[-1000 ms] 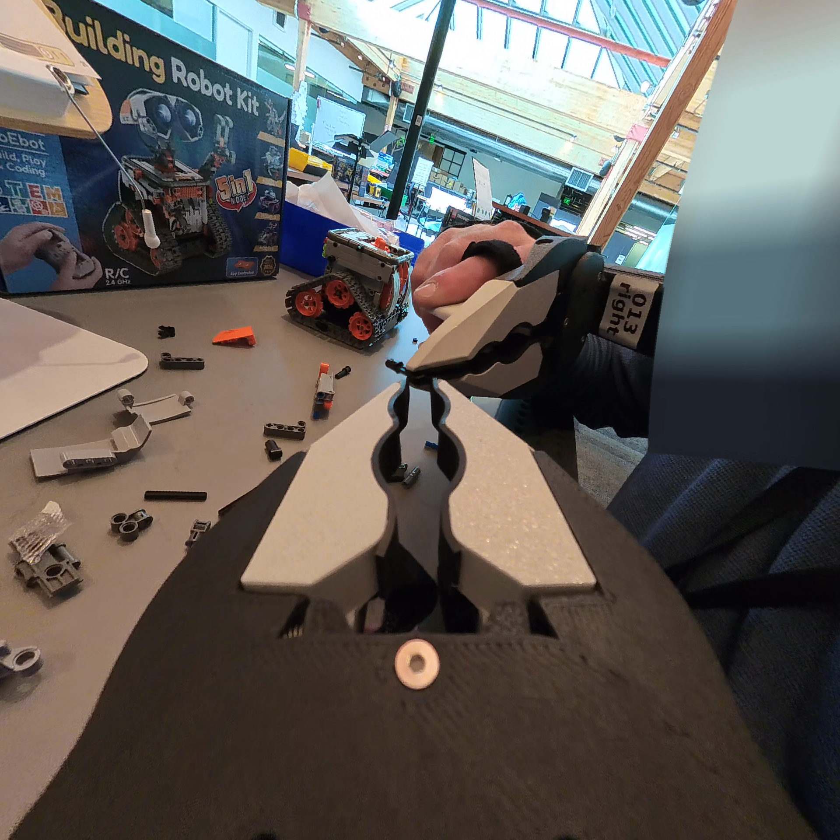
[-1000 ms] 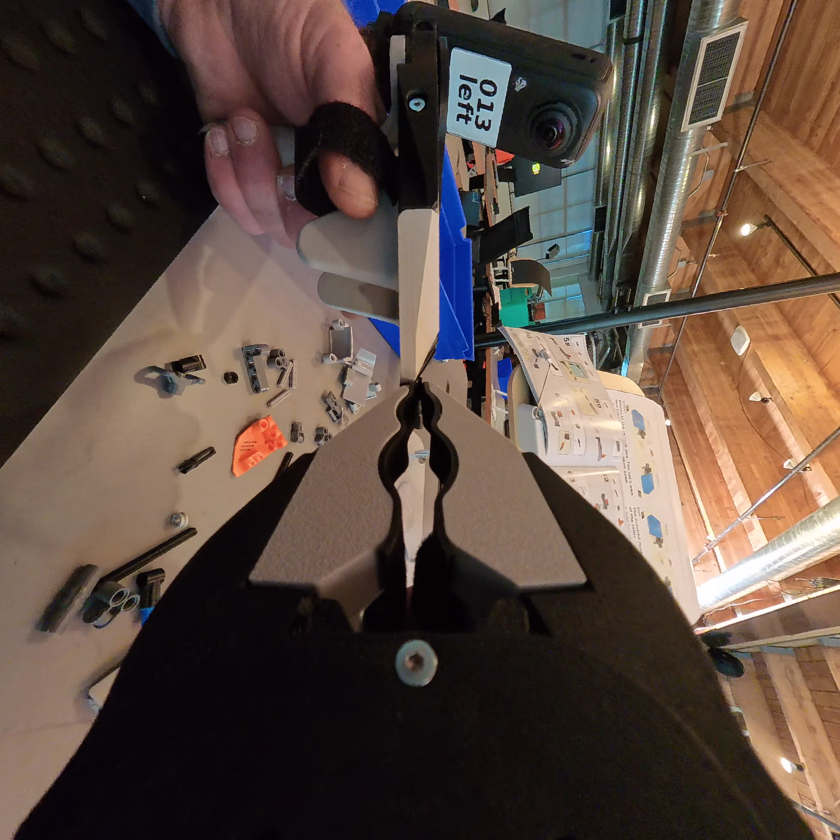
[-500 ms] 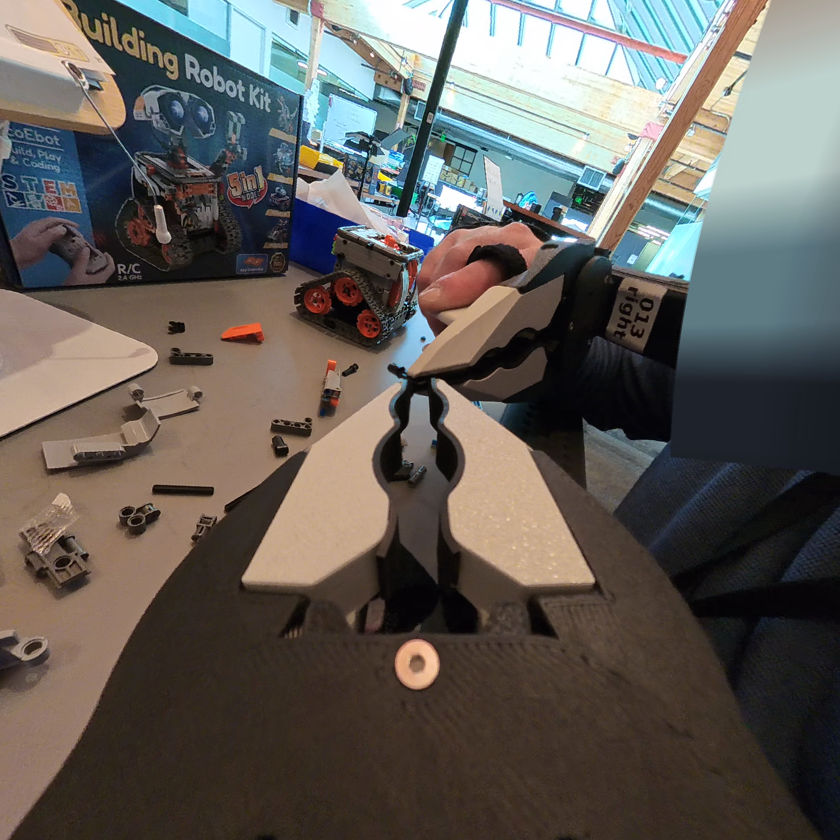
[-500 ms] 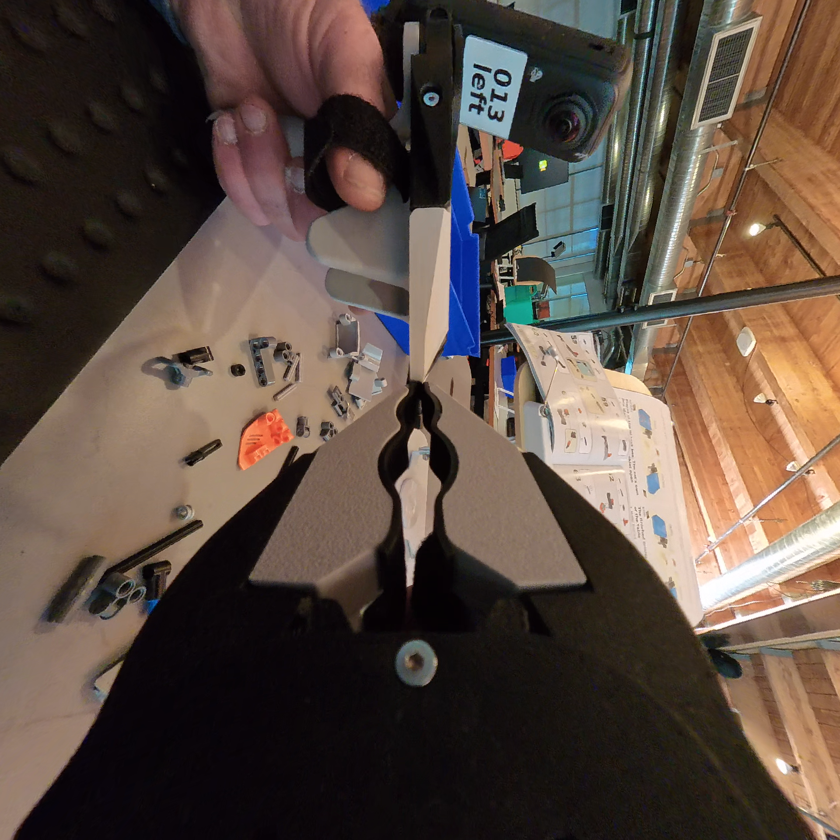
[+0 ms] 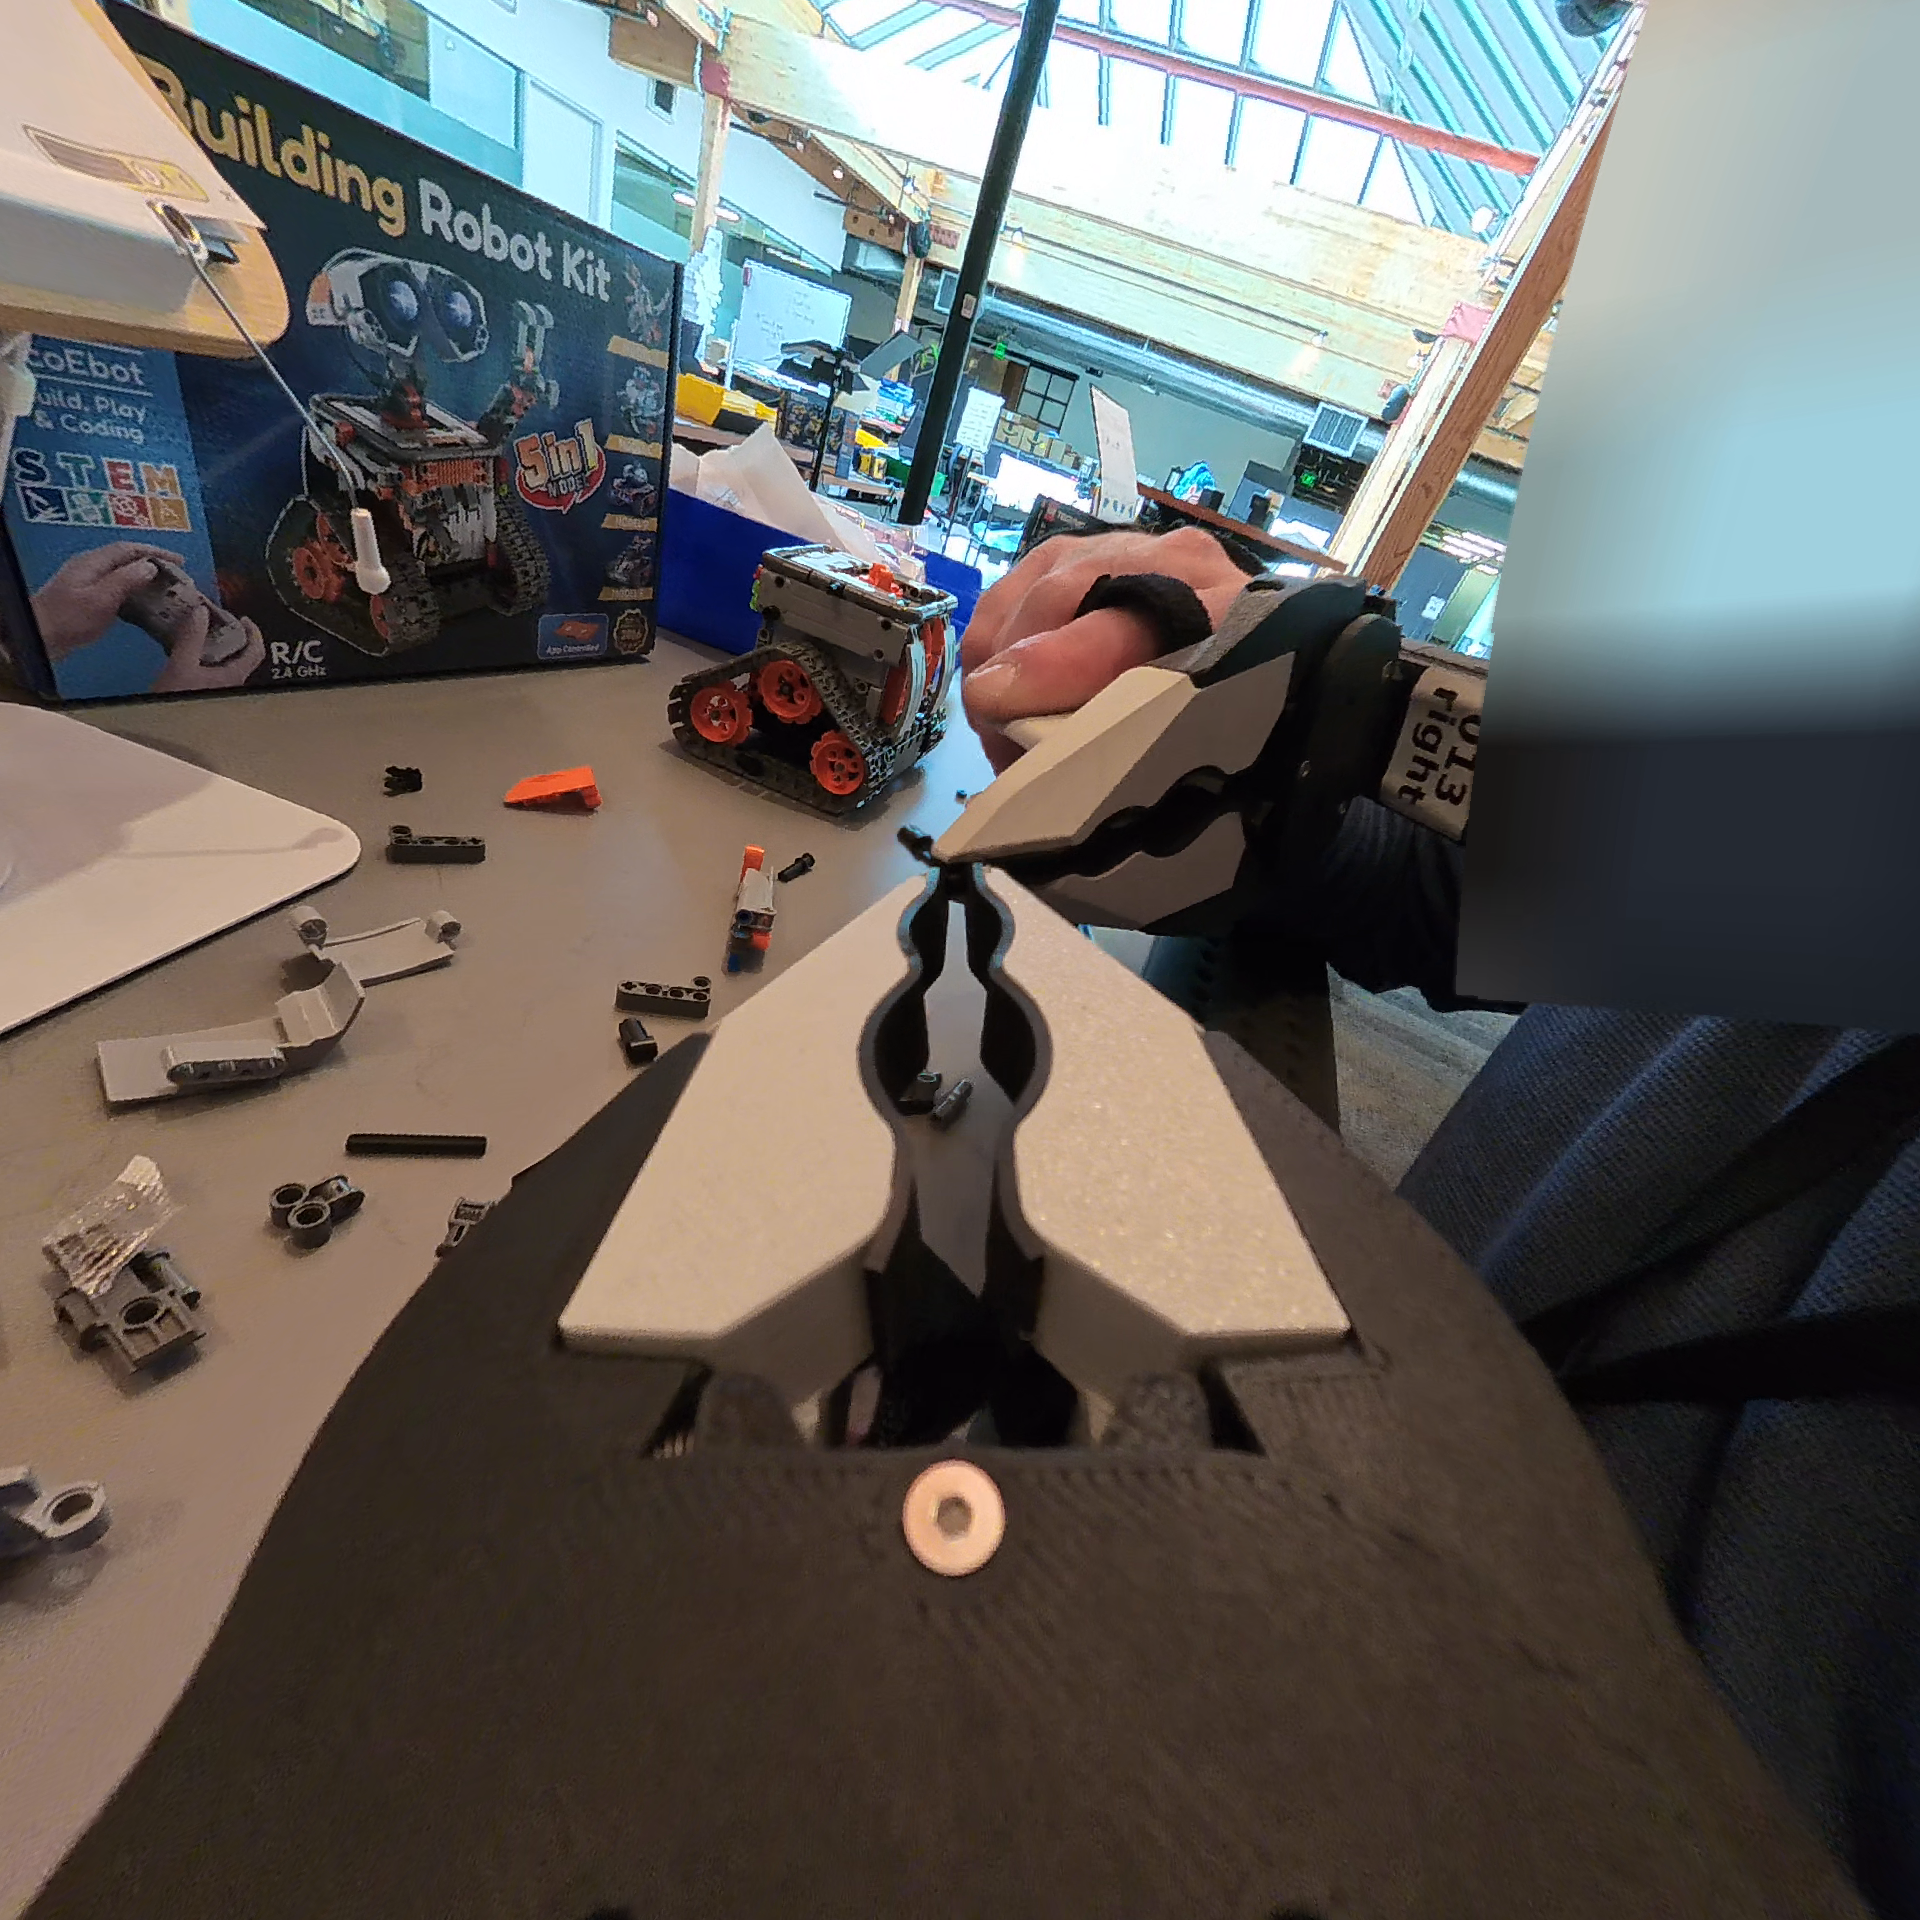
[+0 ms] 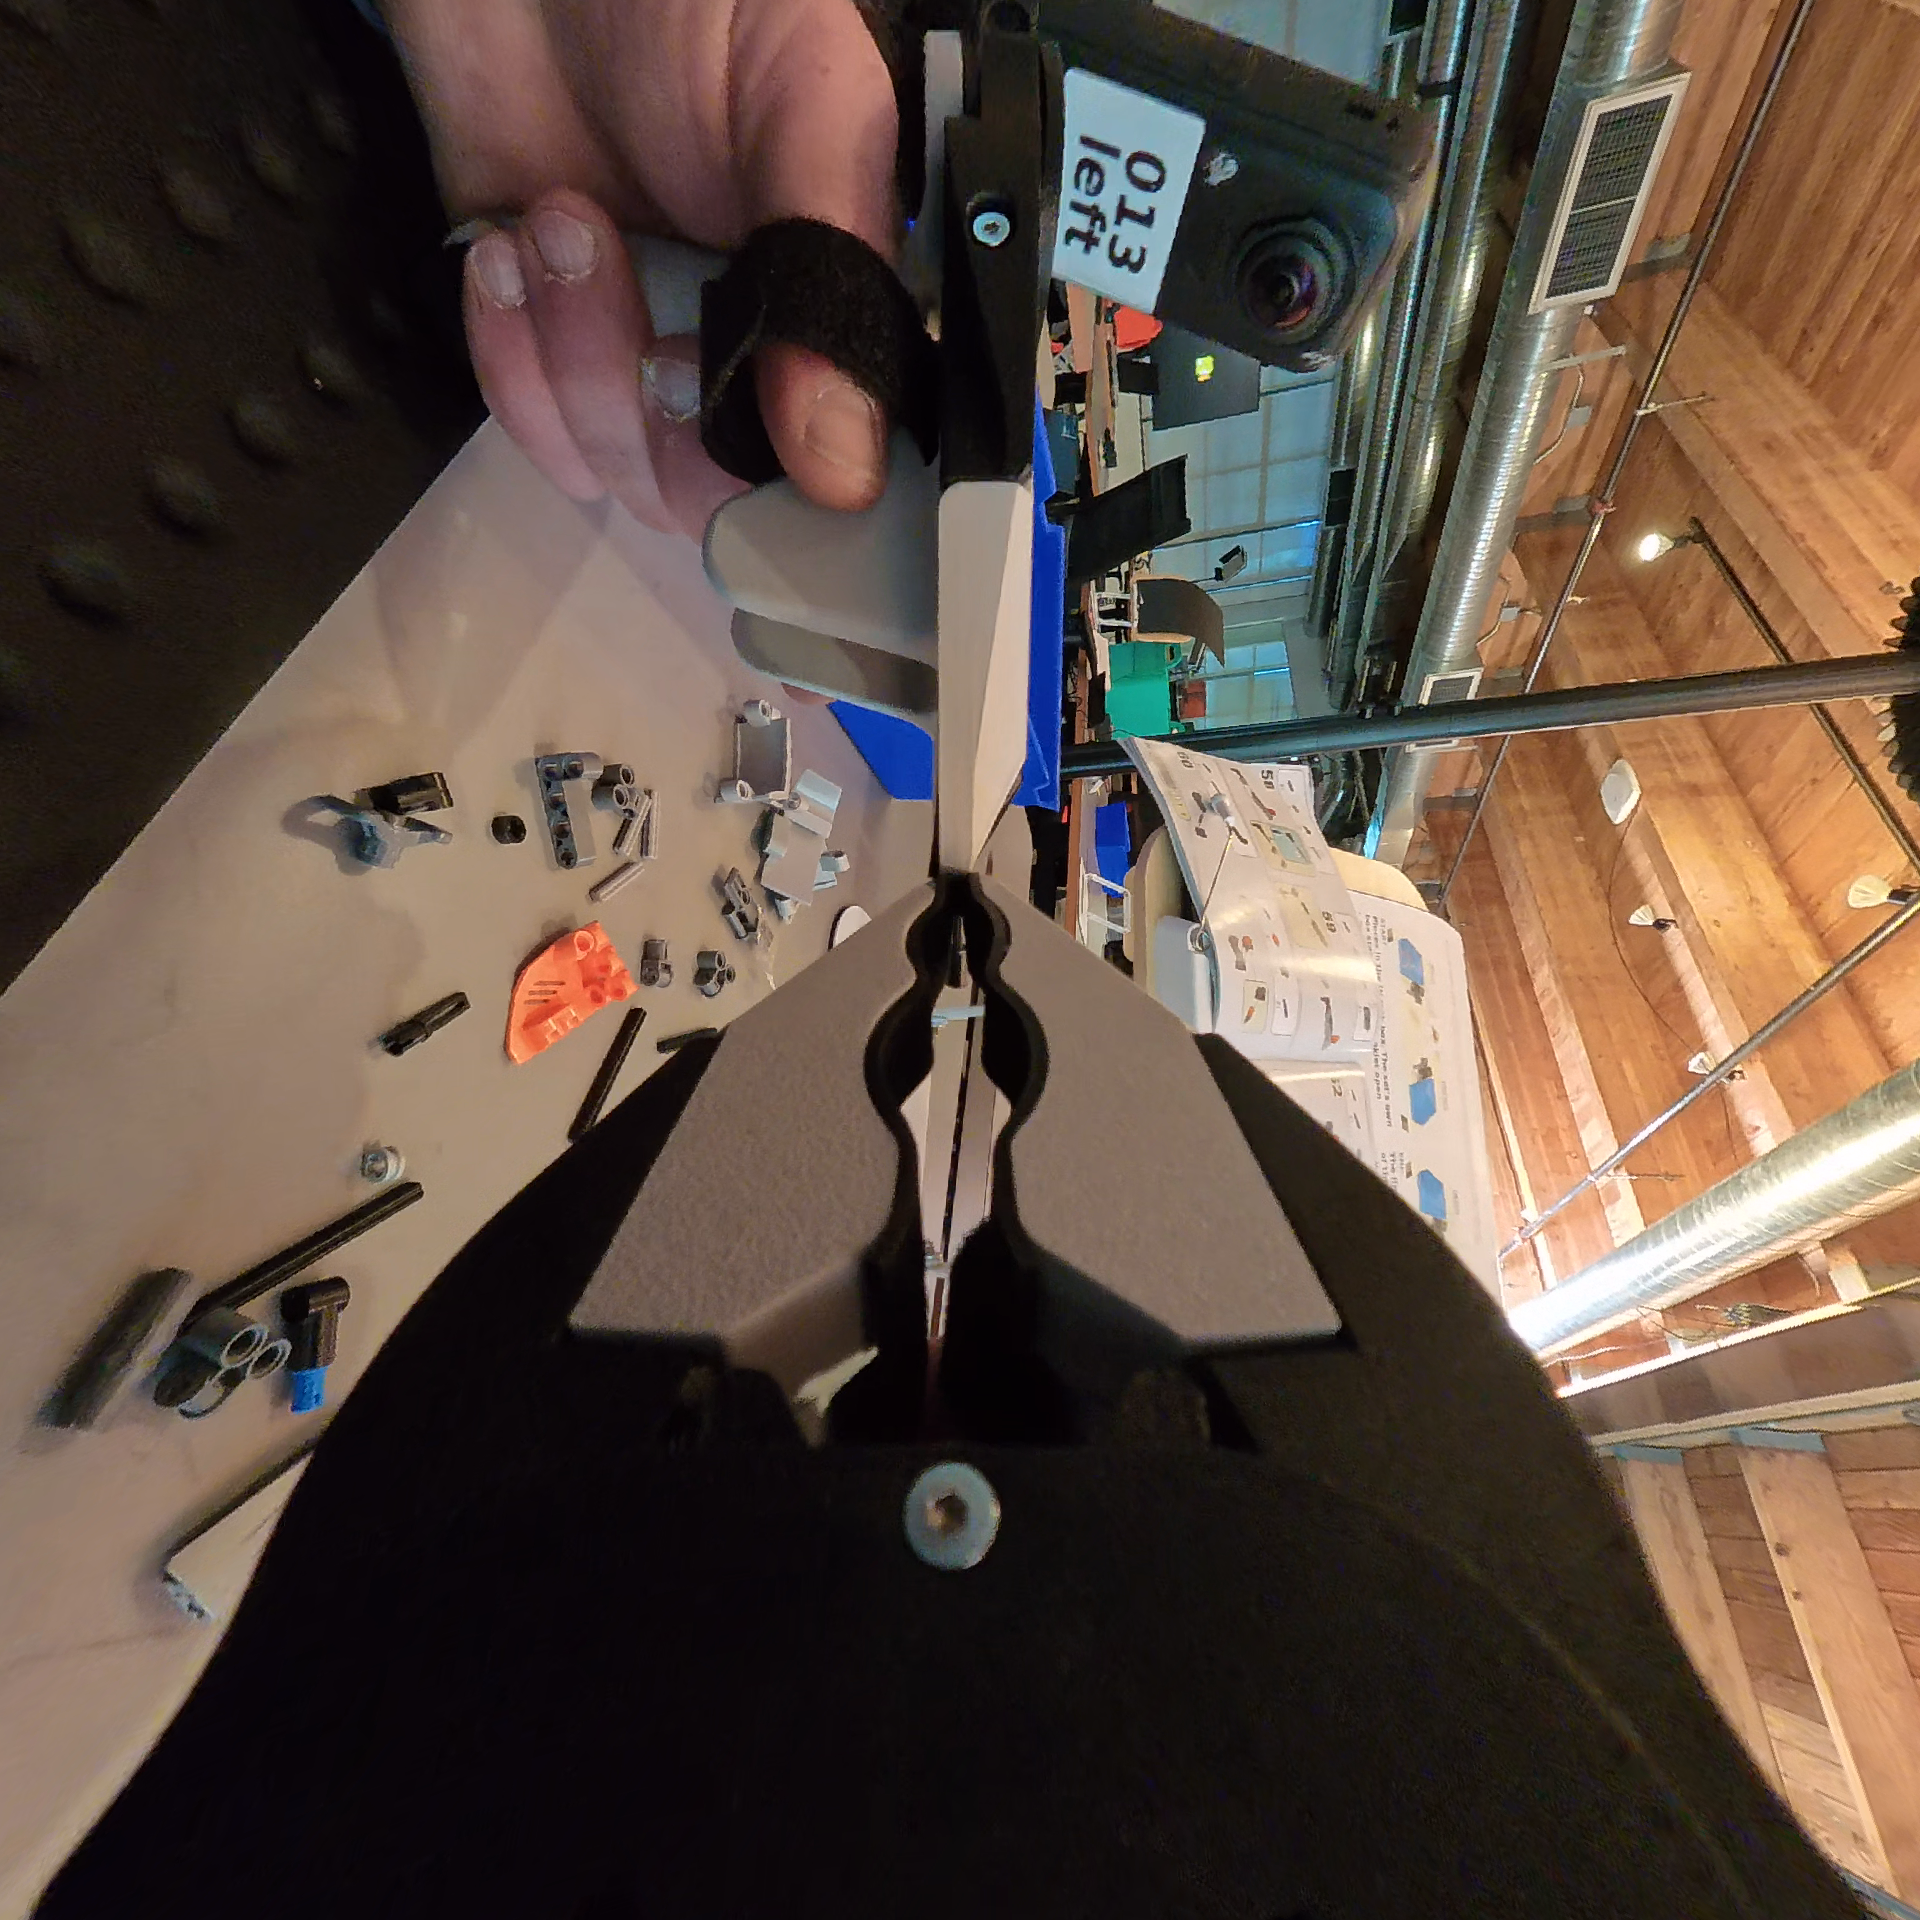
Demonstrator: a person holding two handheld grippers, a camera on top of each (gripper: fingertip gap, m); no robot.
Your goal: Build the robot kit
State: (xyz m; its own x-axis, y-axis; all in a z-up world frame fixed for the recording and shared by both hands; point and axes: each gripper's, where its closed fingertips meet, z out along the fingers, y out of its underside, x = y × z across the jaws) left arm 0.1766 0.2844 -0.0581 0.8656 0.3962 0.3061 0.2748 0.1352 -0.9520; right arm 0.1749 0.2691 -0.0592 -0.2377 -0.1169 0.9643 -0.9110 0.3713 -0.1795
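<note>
My left gripper (image 5: 951,885) is shut, and a small black pin (image 5: 950,900) shows pinched at its tips. My right gripper (image 5: 938,852) comes in from the right, held by a hand, and meets it tip to tip above the grey table (image 5: 540,1049). It is shut on a small black part (image 5: 914,837) that sticks out at its tip. In the right wrist view my right gripper (image 6: 956,889) is shut, with a dark sliver (image 6: 952,956) between its fingers. The left gripper (image 6: 954,858) points down onto it. How the two black parts join is hidden.
A tracked robot model (image 5: 821,675) stands behind the tips, before a blue bin (image 5: 717,561) and a kit box (image 5: 343,436). Loose grey, black and orange parts (image 5: 556,790) lie scattered at the left beside a white board (image 5: 125,862). An instruction booklet (image 6: 1320,987) stands propped. A person's dark blue clothing (image 5: 1714,1299) fills the right. The grippers are tip to tip, or close to it.
Both grippers stay shut and tip to tip. The pair has drifted slightly; the left gripper looms a little larger in the right wrist view.
</note>
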